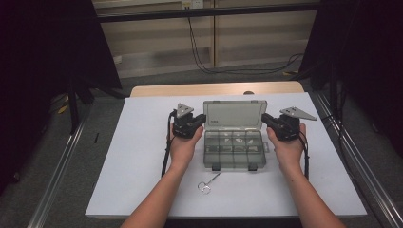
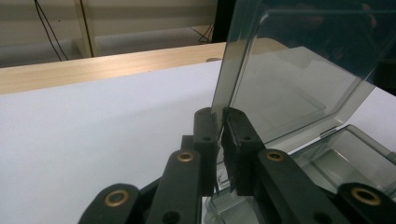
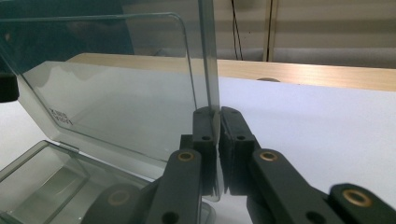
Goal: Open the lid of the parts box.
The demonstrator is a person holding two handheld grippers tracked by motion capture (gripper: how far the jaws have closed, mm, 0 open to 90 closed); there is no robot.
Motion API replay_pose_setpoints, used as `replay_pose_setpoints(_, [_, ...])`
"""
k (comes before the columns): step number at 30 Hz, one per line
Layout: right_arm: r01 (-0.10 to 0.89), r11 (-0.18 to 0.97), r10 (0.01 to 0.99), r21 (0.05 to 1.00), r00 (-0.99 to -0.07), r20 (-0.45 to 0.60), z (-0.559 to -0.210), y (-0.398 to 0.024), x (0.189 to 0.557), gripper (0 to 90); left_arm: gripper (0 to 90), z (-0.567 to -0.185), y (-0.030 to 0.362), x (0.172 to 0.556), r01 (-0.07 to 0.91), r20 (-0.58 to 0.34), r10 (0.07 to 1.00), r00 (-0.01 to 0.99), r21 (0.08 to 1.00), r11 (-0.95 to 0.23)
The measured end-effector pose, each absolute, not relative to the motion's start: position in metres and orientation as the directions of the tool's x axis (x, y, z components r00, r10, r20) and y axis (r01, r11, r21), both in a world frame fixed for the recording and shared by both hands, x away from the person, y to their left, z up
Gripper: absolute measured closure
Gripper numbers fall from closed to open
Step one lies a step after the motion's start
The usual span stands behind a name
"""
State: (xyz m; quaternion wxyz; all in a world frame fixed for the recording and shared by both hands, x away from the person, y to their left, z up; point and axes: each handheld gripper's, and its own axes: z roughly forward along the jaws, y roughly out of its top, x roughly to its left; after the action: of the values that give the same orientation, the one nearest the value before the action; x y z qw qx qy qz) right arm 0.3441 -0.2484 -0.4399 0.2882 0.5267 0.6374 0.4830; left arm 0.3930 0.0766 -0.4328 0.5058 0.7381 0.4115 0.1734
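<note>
A clear smoky plastic compartment box sits mid-table with its lid raised upright. My left gripper is shut on the lid's left edge, the black jaws clamped on the thin plastic. At the other side, my right gripper is shut on the lid's right edge. Both jaw pairs press the lid wall from either side. The box's divided compartments lie open below the lid.
A small pair of metal scissors lies on the white table cover just in front of the box. A wooden table edge runs along the back. Dark frames and rails flank both sides.
</note>
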Motion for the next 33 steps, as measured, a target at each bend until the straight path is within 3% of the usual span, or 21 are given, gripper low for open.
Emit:
replay_pose_setpoints(7, [0.41,-0.052,0.947,0.911,-0.269,0.175,-0.442,-0.249,0.35,85.7,83.6,-0.443,0.076,0.4,0.469,-0.181,0.786,0.591,0.87,-0.152])
replay_pose_setpoints(15, [0.439,-0.07,0.946,0.896,-0.257,0.2,-0.451,-0.251,0.358,86.6,84.0,-0.456,0.082,0.411,0.53,-0.27,0.755,0.597,0.84,-0.119])
replay_pose_setpoints(22, [0.509,-0.087,0.938,0.856,-0.247,0.242,-0.466,-0.253,0.366,86.0,89.7,-0.467,0.086,0.418,0.582,-0.344,0.737,0.582,0.809,-0.082])
replay_pose_setpoints(23, [0.517,-0.088,0.938,0.851,-0.246,0.247,-0.468,-0.254,0.368,86.0,90.0,-0.469,0.087,0.42,0.589,-0.346,0.729,0.591,0.802,-0.097])
replay_pose_setpoints(25, [0.535,-0.096,0.932,0.839,-0.248,0.265,-0.473,-0.254,0.37,87.4,90.0,-0.475,0.081,0.423,0.625,-0.444,0.62,0.647,0.774,-0.098])
replay_pose_setpoints(28, [0.565,-0.086,0.923,0.821,-0.265,0.278,-0.48,-0.25,0.374,86.7,90.0,-0.474,0.067,0.418,0.595,-0.356,0.657,0.664,0.784,-0.177])
replay_pose_setpoints(31, [0.579,-0.102,0.923,0.809,-0.249,0.294,-0.484,-0.25,0.374,85.5,88.9,-0.472,0.063,0.417,0.606,-0.405,0.637,0.655,0.786,-0.124])
replay_pose_setpoints(33, [0.571,-0.101,0.92,0.815,-0.258,0.295,-0.485,-0.251,0.372,85.6,87.3,-0.467,0.066,0.414,0.564,-0.332,0.659,0.675,0.808,-0.17])
